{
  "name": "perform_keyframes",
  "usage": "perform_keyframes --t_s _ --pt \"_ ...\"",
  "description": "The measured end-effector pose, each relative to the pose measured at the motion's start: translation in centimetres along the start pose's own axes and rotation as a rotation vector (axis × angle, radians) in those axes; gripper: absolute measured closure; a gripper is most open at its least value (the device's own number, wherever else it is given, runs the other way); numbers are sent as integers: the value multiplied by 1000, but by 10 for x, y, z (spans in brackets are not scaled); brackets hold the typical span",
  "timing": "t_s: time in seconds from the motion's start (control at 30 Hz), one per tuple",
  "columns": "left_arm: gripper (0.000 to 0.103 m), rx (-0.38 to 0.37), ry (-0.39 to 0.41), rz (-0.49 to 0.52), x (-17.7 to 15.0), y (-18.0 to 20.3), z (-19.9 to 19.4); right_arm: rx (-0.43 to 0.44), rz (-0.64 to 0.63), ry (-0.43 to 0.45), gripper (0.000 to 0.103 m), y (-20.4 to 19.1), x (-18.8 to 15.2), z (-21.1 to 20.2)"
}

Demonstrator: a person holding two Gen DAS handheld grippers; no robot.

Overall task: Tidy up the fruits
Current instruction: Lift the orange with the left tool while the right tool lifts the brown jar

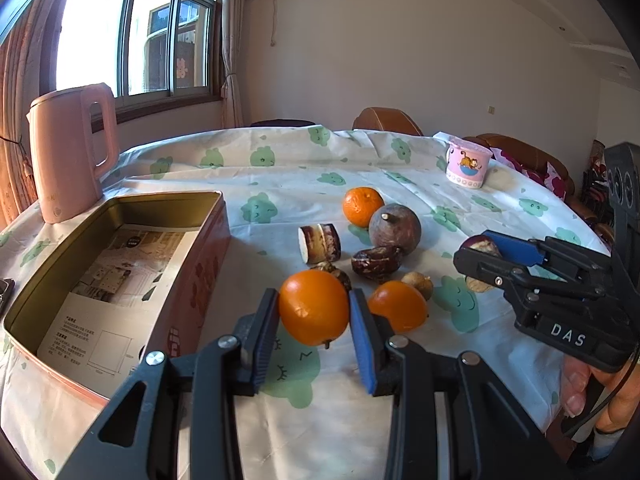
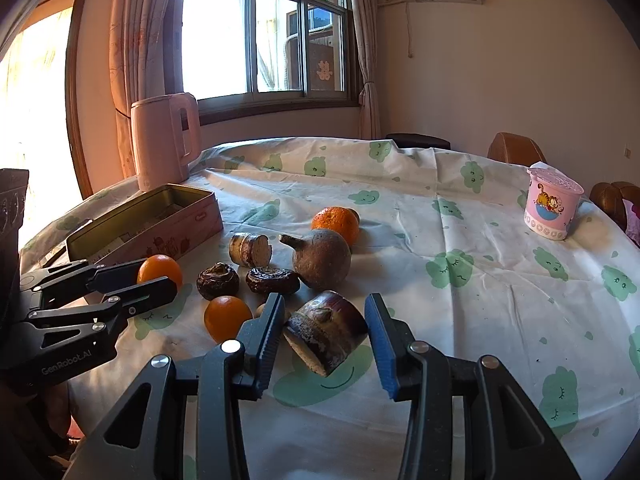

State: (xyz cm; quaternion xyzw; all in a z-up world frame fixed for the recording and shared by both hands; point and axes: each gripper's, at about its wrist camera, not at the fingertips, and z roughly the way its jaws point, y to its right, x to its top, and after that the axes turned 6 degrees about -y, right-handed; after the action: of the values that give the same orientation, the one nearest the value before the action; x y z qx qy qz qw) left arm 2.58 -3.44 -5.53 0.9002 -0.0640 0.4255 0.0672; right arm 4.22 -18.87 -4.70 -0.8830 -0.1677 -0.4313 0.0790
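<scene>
My left gripper (image 1: 314, 312) is shut on a smooth orange (image 1: 313, 307), just above the cloth, right of the open pink tin (image 1: 188, 280). It also shows in the right wrist view (image 2: 160, 270). My right gripper (image 2: 324, 330) is open around a purple-brown cut fruit chunk (image 2: 326, 330) lying on the cloth; the pads stand apart from it. A second orange (image 1: 398, 305), a tangerine (image 1: 362, 206), a round brown fruit (image 1: 395, 229), another cut chunk (image 1: 319, 243) and dark wrinkled fruits (image 1: 376, 262) lie between.
A pink kettle (image 1: 72, 152) stands behind the tin at the left. A pink cartoon cup (image 1: 468, 168) stands at the far right of the round table (image 1: 280, 168). Brown chairs (image 1: 386, 120) stand behind the table. The tin holds a printed leaflet (image 1: 112, 288).
</scene>
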Motion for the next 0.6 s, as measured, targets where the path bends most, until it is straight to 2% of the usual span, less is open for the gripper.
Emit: perform_keyframes --t_s 0.6 --pt "66 57 77 13 -5 4 -9 -8 -24 87 59 -4 -3 -11"
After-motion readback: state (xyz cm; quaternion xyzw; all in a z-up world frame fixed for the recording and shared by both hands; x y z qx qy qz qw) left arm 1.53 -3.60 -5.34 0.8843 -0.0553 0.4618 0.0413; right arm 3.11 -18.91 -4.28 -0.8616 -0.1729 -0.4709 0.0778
